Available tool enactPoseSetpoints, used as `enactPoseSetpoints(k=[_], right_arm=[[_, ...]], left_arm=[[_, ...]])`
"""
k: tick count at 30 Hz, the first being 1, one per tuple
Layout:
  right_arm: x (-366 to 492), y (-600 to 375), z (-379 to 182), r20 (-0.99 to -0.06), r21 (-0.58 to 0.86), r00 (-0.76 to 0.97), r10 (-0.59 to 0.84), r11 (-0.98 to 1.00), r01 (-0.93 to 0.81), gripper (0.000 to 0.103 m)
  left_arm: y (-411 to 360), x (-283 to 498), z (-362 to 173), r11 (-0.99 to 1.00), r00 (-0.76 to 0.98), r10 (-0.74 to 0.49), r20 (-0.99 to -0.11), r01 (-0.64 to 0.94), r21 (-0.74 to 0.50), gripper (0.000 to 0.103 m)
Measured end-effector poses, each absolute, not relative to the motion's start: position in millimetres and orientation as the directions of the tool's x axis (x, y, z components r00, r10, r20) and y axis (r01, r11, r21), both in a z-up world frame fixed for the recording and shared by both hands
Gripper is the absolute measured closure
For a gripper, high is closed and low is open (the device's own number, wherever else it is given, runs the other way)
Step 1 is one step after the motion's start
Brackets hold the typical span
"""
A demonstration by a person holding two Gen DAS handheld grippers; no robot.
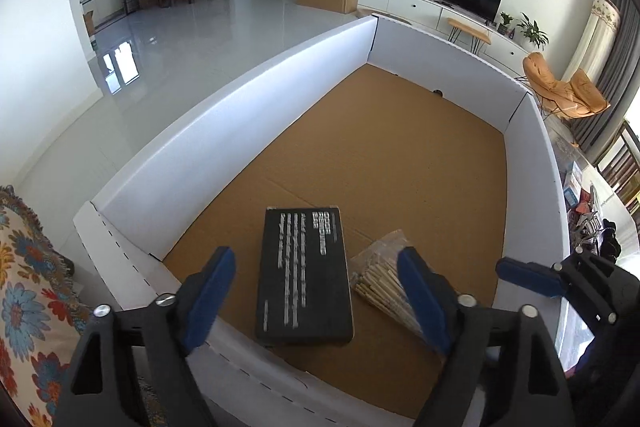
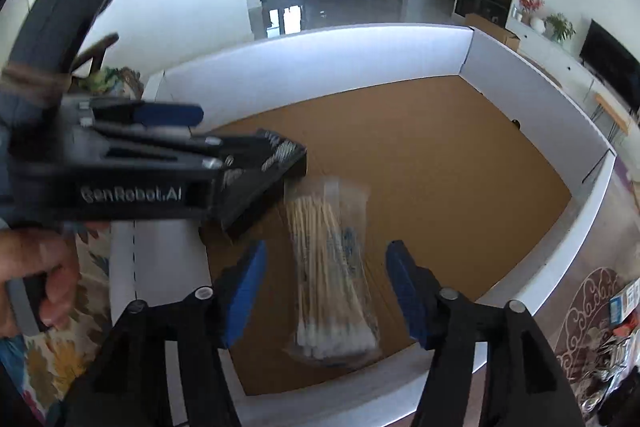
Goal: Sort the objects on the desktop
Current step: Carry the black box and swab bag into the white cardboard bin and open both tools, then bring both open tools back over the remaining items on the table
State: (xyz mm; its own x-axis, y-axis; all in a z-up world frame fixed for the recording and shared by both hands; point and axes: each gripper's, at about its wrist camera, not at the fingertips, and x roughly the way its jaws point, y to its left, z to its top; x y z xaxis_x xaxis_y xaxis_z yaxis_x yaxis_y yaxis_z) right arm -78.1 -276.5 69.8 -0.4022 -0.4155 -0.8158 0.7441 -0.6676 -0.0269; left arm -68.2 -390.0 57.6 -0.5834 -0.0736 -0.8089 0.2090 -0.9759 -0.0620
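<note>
At the left of the left wrist view lies a flowered cloth, and just beside it rises the white wall of a large tray with a brown cardboard floor. The left gripper hangs over the tray's near corner with its blue-padded jaws spread wide. A black box with white print lies flat on the cardboard between them, but neither pad touches it. Just to the right of the box, touching or nearly touching its edge, lies a clear bag of cotton swabs, partly behind the right-hand pad. At the far right of this view the right gripper reaches in, one blue pad showing.

In the right wrist view a hand at the left grips the left gripper's handle, and that tool's blurred body covers part of the black box. The right gripper has its jaws moderately apart, with the bag of swabs lying lengthwise between them, clear of both pads, on the tray floor near the front wall.
</note>
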Motion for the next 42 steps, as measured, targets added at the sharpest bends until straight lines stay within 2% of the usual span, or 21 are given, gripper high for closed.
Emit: enactPoseSetpoints(k=[2, 10, 12, 14, 16, 17, 18, 21, 24, 26, 28, 31, 33, 36, 39, 42], right_arm=[[-69.2, -276.3, 63.1, -0.82, -0.104, -0.43, -0.378, -0.64, 0.761, 0.038], [-48.7, -231.5, 64.3, -0.828, -0.146, -0.436, -0.353, -0.615, 0.775, 0.039], [-46.3, -220.2, 62.6, -0.817, -0.16, -0.457, -0.35, -0.624, 0.765, 0.039], [-49.2, -200.4, 69.3, -0.768, -0.131, -0.5, -0.401, -0.666, 0.735, 0.039], [-45.2, -170.5, 86.3, -0.676, -0.108, -0.585, -0.448, -0.725, 0.68, 0.028], [-41.2, -152.1, 95.9, -0.633, -0.092, -0.624, -0.458, -0.756, 0.648, 0.012], [-36.3, -130.2, 104.5, -0.592, -0.074, -0.661, -0.462, -0.785, 0.615, 0.001], [-22.2, -49.4, 115.6, -0.509, -0.02, -0.749, -0.425, -0.864, 0.504, 0.0], [-14.6, 39.4, 96.7, -0.556, -0.026, -0.79, -0.257, -0.945, 0.326, 0.0], [-15.6, 100.3, 72.7, -0.64, -0.038, -0.758, -0.128, -0.98, 0.197, 0.0], [-8.9, 157.7, 51.7, -0.7, -0.056, -0.714, -0.017, -0.995, 0.079, 0.0], [-1.7, 221.8, 31.6, -0.749, -0.094, -0.653, 0.112, -0.994, -0.063, 0.0], [5.0, 253.7, 22.1, -0.776, -0.102, -0.612, 0.151, -0.988, -0.114, 0.0], [17.9, 285.2, 15.9, -0.788, -0.092, -0.592, 0.17, -0.983, -0.161, 0.0], [18.3, 292.3, 14.2, -0.791, -0.054, -0.594, 0.145, -0.984, -0.168, 0.0], [14.1, 292.1, 13.4, -0.801, -0.054, -0.585, 0.132, -0.987, -0.149, 0.0]], left_arm=[[-384.3, -66.1, 61.3, -0.977, -0.584, -0.087, -0.807, 0.207, -0.044, 0.012], [-357.0, -48.1, 66.0, -0.982, -0.581, -0.059, -0.812, 0.178, -0.056, 0.012], [-347.2, -39.4, 68.7, -0.985, -0.59, -0.061, -0.805, 0.168, -0.048, 0.012], [-336.5, -30.6, 74.2, -0.986, -0.613, -0.061, -0.788, 0.159, -0.048, 0.012], [-322.3, -19.5, 87.9, -0.988, -0.654, -0.061, -0.754, 0.148, -0.048, 0.012], [-315.0, -11.9, 97.2, -0.989, -0.676, -0.065, -0.734, 0.143, -0.044, 0.012], [-306.7, -3.9, 108.2, -0.991, -0.7, -0.062, -0.711, 0.129, -0.042, 0.012], [-264.3, 13.6, 136.7, -0.999, -0.755, 0.01, -0.656, 0.026, -0.045, 0.012], [-197.5, 25.8, 150.8, -0.989, -0.758, 0.136, -0.638, -0.139, -0.045, 0.011], [-147.0, 30.5, 144.3, -0.966, -0.721, 0.225, -0.655, -0.256, -0.05, 0.0], [-96.0, 24.9, 121.8, -0.934, -0.653, 0.297, -0.697, -0.351, -0.069, 0.0], [-27.3, 6.0, 65.0, -0.906, -0.547, 0.3, -0.781, -0.419, -0.055, 0.0], [9.0, -12.7, 28.7, -0.902, -0.486, 0.279, -0.828, -0.43, -0.052, 0.0], [42.4, -30.9, -4.4, -0.908, -0.464, 0.261, -0.847, -0.417, -0.052, 0.0], [61.4, -49.2, -19.9, -0.921, -0.446, 0.254, -0.858, -0.382, -0.074, 0.0], [79.8, -59.1, -22.9, -0.927, -0.494, 0.215, -0.842, -0.374, -0.017, 0.0]])
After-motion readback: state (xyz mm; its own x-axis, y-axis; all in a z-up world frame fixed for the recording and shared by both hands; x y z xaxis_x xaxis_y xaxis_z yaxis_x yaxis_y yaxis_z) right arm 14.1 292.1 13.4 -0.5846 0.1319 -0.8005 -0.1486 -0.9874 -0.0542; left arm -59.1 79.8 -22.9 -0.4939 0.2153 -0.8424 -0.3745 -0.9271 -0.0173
